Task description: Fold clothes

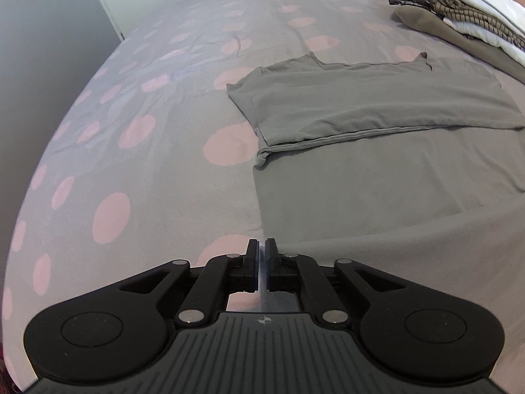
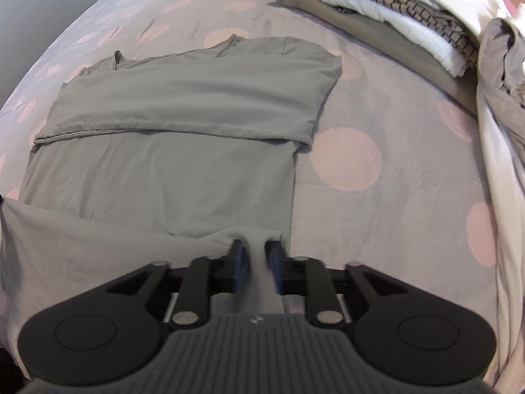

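Note:
A grey top point(image 1: 377, 108) lies flat on the bed, neckline at the far end, with one layer folded over across its middle. My left gripper point(image 1: 262, 243) hovers at the top's near left edge; its jaws stand a thin slit apart, and nothing shows clearly between them. In the right wrist view the same grey top point(image 2: 183, 124) fills the left half. Its near edge is raised and bunched up to my right gripper point(image 2: 256, 244). Those jaws stand apart with a ridge of grey cloth between the blue pads, which do not visibly squeeze it.
The bed sheet point(image 1: 131, 131) is lilac with pink dots. A stack of folded clothes point(image 2: 393, 10), brown, striped and white, sits at the far right. Loose beige and white garments point(image 2: 502, 98) lie along the right edge. A wall and door point(image 1: 49, 16) stand beyond the bed's left side.

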Available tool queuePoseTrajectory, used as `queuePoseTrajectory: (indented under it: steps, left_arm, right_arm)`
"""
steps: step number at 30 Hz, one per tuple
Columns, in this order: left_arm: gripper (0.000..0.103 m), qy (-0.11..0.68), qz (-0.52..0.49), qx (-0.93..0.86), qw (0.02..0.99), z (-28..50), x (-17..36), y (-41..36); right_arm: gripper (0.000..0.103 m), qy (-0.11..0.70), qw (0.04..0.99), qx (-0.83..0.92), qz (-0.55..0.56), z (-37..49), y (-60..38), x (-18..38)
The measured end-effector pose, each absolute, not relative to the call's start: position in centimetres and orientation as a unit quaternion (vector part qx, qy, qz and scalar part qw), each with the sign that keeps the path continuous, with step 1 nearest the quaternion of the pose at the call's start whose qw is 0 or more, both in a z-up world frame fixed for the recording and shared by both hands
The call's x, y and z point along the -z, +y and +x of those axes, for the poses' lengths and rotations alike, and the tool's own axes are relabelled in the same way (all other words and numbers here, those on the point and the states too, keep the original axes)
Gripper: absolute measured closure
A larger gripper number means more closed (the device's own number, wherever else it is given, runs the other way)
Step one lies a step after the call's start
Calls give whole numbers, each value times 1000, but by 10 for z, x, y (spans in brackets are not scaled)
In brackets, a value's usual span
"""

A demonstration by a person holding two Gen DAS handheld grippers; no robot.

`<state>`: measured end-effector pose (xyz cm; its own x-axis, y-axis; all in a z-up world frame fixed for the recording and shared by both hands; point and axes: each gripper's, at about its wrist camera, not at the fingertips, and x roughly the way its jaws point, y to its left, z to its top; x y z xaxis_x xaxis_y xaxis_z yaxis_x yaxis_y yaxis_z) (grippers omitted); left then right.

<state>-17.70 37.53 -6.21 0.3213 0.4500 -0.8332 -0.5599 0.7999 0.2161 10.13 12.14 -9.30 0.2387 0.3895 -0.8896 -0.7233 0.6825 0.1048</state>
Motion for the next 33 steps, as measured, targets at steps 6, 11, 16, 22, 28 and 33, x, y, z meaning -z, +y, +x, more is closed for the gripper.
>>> queuePoseTrajectory:
  steps: [6, 11, 16, 22, 28, 33]
  left_arm:
    - [82, 476, -40, -300, 826, -189, 45, 362]
    - [81, 476, 3, -258, 841, -198, 37, 335]
    - [78, 494, 66, -208, 841, -204, 44, 301]
    - [78, 520, 144, -182, 822, -213, 59, 267]
    - [75, 531, 186, -161, 811, -222, 68, 250]
    - [72, 546, 226, -143, 794, -231, 84, 243]
  right_arm:
    - [70, 477, 781, -362, -175, 92, 112, 82]
    - [65, 450, 786, -376, -196, 74, 105, 70]
    - [64, 412, 772, -417, -244, 40, 100, 64]
    - [64, 364, 739, -463, -328, -8, 94, 73]
    - [64, 315, 699, -492, -412, -45, 86, 90]
    - [64, 276, 668, -499, -478, -64, 77, 109]
